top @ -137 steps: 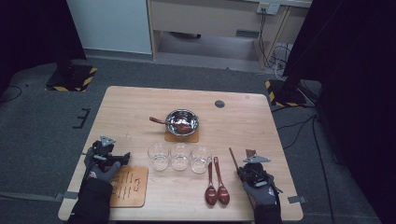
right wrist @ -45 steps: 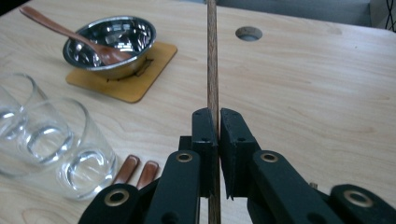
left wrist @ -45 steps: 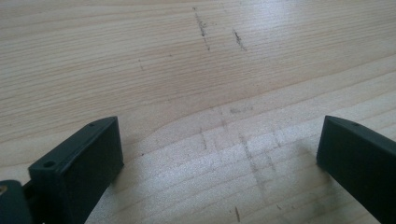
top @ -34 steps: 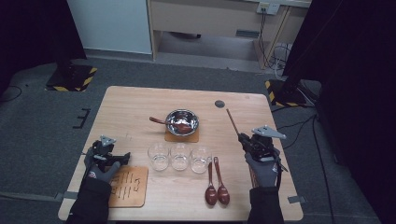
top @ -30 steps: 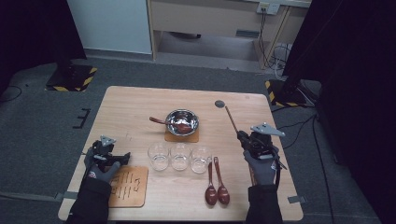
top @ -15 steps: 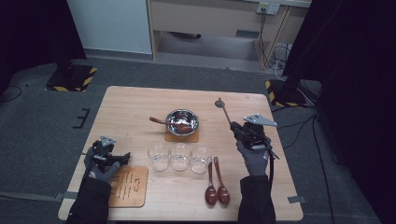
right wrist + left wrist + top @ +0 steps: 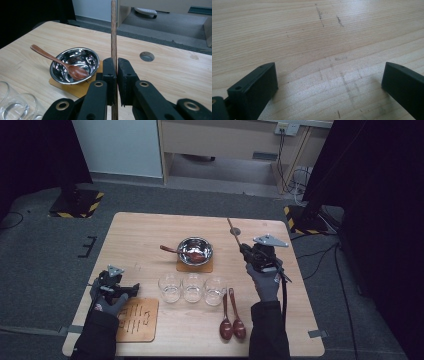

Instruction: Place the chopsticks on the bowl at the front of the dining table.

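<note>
My right gripper (image 7: pixel 246 250) hovers right of a steel bowl (image 7: pixel 195 251), shut on a thin dark wooden stick (image 7: pixel 234 232) that points up and away. In the right gripper view the stick (image 7: pixel 113 30) rises straight between the closed jaws of the right gripper (image 7: pixel 117 62). The bowl (image 7: pixel 75 63) sits on an orange coaster (image 7: pixel 77 90) and holds a brown wooden spoon (image 7: pixel 50 56). My left gripper (image 7: pixel 129 290) rests low at the table's front left. Its jaws (image 7: pixel 329 75) stand wide open over bare wood.
Three empty glasses (image 7: pixel 192 287) stand in a row before the bowl. Two brown spoons (image 7: pixel 231 320) lie to their right near the front edge. A wooden board (image 7: pixel 137 320) lies at the front left. A round hole (image 7: pixel 236 231) marks the table beyond the stick.
The right gripper has carried the stick left and away from the front edge, closer to the bowl. The left gripper has stayed put.
</note>
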{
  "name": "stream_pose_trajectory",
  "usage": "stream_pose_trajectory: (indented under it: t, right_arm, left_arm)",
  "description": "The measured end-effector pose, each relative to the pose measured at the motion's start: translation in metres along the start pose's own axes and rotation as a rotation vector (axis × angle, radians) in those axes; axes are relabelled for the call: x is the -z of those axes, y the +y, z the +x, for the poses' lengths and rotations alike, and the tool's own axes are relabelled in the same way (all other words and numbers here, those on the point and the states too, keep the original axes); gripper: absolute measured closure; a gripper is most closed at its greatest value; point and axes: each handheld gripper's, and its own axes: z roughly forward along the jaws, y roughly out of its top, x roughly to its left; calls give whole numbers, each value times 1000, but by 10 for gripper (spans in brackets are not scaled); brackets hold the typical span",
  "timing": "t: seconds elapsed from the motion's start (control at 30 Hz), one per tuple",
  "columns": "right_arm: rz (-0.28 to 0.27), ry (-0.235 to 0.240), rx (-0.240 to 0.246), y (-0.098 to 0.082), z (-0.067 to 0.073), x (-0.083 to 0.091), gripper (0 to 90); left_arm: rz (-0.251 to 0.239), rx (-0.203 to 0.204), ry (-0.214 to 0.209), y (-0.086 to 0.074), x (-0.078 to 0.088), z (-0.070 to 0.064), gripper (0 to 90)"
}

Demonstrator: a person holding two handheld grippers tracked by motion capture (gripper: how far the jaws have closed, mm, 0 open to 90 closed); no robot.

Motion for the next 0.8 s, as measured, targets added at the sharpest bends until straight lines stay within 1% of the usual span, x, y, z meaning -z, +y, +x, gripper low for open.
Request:
stream_pose_trajectory:
  t: [0.47, 0.8]
  right_arm:
    - [-9, 19, 17, 16, 12, -14, 851]
    - [-13, 29, 25, 26, 21, -30, 851]
  left_arm:
    - [0, 0, 0, 0, 0, 0, 0]
    - [0, 0, 0, 0, 0, 0, 0]
